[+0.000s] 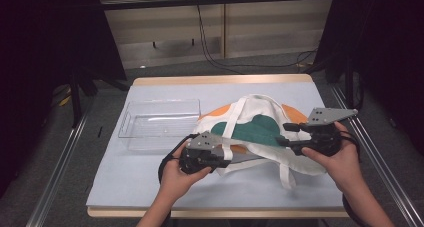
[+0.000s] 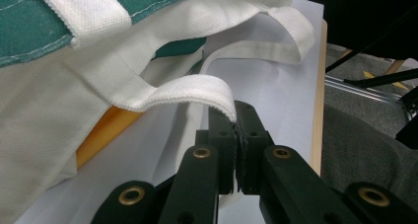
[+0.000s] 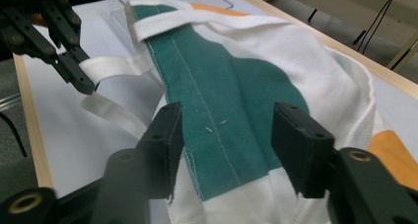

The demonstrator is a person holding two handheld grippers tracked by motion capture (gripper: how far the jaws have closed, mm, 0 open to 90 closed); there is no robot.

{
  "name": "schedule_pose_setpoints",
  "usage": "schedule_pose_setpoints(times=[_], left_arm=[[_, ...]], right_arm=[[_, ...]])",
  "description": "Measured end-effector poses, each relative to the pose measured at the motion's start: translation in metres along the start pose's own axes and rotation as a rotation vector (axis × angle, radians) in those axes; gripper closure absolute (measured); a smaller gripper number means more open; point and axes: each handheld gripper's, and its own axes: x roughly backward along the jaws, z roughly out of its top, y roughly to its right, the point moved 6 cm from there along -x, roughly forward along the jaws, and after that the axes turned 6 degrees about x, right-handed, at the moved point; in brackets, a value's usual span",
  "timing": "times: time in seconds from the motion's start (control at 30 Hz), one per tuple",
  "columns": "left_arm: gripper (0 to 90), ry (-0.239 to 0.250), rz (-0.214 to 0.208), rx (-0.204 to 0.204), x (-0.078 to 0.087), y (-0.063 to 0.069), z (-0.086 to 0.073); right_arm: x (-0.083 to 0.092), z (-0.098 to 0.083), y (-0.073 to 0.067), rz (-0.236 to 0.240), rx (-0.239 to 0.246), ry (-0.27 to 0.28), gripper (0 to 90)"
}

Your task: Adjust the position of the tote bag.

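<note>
The bag [image 1: 260, 132] lies on the table [image 1: 150, 187] beside a clear tray [image 1: 160, 119]. The left gripper view shows the left gripper [image 2: 237, 135] clamped on a white strap [image 2: 197, 93], a pinch too small to make out from above. The right gripper [image 3: 226, 145] hangs apart over the green panel [image 3: 222, 95], gripping nothing; the tray is cut off there.

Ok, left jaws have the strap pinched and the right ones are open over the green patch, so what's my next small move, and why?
Probably lower the right gripper and close it on the tote bag. Its jaws stand open above the green panel, gripping nothing, while the left gripper already pinches the white strap; a second hold would let you lift the bag.
</note>
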Motion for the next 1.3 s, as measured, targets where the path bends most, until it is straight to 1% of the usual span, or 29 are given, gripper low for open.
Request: schedule_pose_setpoints(times=[0.03, 0.1, 0.17, 0.2, 0.23, 0.27, 0.37, 0.43, 0.47, 0.5, 0.6, 0.67, 0.7, 0.73, 0.77, 0.83, 0.87, 0.9, 0.93, 0.97, 1.0, 1.03, 1.07, 1.1, 1.13, 1.17, 1.23, 1.3], left_arm=[[87.9, 0.004, 0.000, 0.002, 0.001, 0.000, 0.001], [87.9, 0.005, -0.001, 0.001, 0.001, 0.000, 0.001], [87.9, 0.003, -0.002, 0.006, 0.001, 0.000, 0.001], [87.9, -0.002, 0.004, 0.008, 0.002, -0.001, 0.001], [87.9, -0.001, 0.000, 0.005, 0.001, -0.001, 0.001], [87.9, -0.001, -0.002, 0.011, 0.001, -0.001, 0.002], [87.9, 0.003, -0.003, 0.004, 0.001, -0.001, 0.003], [87.9, 0.000, -0.004, 0.002, 0.001, -0.001, 0.003], [87.9, 0.000, -0.004, 0.003, 0.000, -0.001, 0.003], [88.0, 0.003, -0.008, 0.004, -0.001, 0.000, 0.003], [88.0, 0.008, -0.016, 0.013, -0.001, 0.000, 0.002], [88.0, 0.009, -0.013, 0.016, -0.001, 0.000, 0.001], [88.0, -0.001, -0.013, 0.016, -0.001, -0.001, -0.001], [88.0, -0.001, -0.013, 0.016, -0.001, -0.001, -0.001], [88.0, -0.009, -0.012, 0.014, 0.000, -0.002, -0.002], [88.1, -0.013, -0.021, 0.023, -0.002, -0.001, -0.006], [88.0, -0.013, -0.021, 0.023, -0.002, -0.001, -0.006], [88.0, -0.029, -0.015, 0.022, -0.002, -0.001, -0.007], [88.1, -0.029, -0.022, 0.018, -0.004, 0.000, -0.009], [88.1, -0.039, -0.020, 0.017, -0.004, 0.000, -0.010], [88.1, -0.035, -0.028, 0.020, -0.005, 0.000, -0.011], [88.0, -0.041, -0.024, 0.014, -0.006, 0.000, -0.012], [88.1, -0.046, -0.023, 0.016, -0.006, 0.000, -0.013], [88.1, -0.054, -0.023, 0.012, -0.006, 0.000, -0.014], [88.1, -0.054, -0.023, 0.012, -0.006, 0.000, -0.014], [88.1, -0.056, -0.025, 0.011, -0.006, 0.001, -0.014], [88.1, -0.057, -0.026, 0.011, -0.006, 0.001, -0.014], [88.1, -0.066, -0.028, 0.004, -0.005, 0.001, -0.015]], right_arm=[[-0.004, -0.002, -0.002, 0.005, 0.010, -0.009, 37.9], [-0.006, -0.003, -0.002, 0.004, 0.015, -0.009, 37.1], [-0.011, -0.006, -0.003, 0.007, 0.027, -0.018, 34.0], [-0.011, -0.006, -0.003, 0.007, 0.027, -0.018, 34.0], [-0.012, -0.007, -0.003, 0.005, 0.030, -0.022, 32.1], [-0.014, -0.010, -0.003, -0.004, 0.029, -0.032, 28.7], [-0.016, -0.012, -0.003, -0.010, 0.029, -0.038, 25.1], [-0.019, -0.015, -0.002, -0.026, 0.039, -0.056, 21.5], [-0.020, -0.017, -0.001, -0.035, 0.043, -0.071, 21.0], [-0.023, -0.020, -0.001, -0.041, 0.057, -0.083, 22.3], [-0.026, -0.022, 0.000, -0.043, 0.066, -0.091, 24.6], [-0.028, -0.024, 0.001, -0.040, 0.074, -0.093, 31.8], [-0.027, -0.023, 0.001, -0.048, 0.086, -0.090, 42.1], [-0.027, -0.023, 0.001, -0.048, 0.086, -0.090, 42.1], [-0.027, -0.023, 0.001, -0.048, 0.090, -0.086, 45.7], [-0.024, -0.019, 0.003, -0.049, 0.083, -0.070, 53.8], [-0.024, -0.019, 0.003, -0.049, 0.083, -0.070, 53.8], [-0.023, -0.018, 0.005, -0.051, 0.080, -0.067, 55.3], [-0.020, -0.015, 0.008, -0.052, 0.065, -0.064, 63.9], [-0.020, -0.015, 0.008, -0.052, 0.065, -0.064, 63.9], [-0.019, -0.013, 0.009, -0.049, 0.064, -0.060, 65.6], [-0.017, -0.011, 0.012, -0.056, 0.050, -0.057, 68.0], [-0.016, -0.009, 0.015, -0.062, 0.043, -0.054, 69.5], [-0.013, -0.005, 0.020, -0.059, 0.018, -0.053, 72.0], [-0.013, -0.005, 0.020, -0.059, 0.018, -0.053, 72.0], [-0.011, 0.001, 0.026, -0.058, 0.003, -0.046, 73.7], [-0.009, 0.006, 0.030, -0.064, -0.016, -0.049, 74.6], [-0.009, 0.009, 0.033, -0.066, -0.022, -0.048, 74.8]])
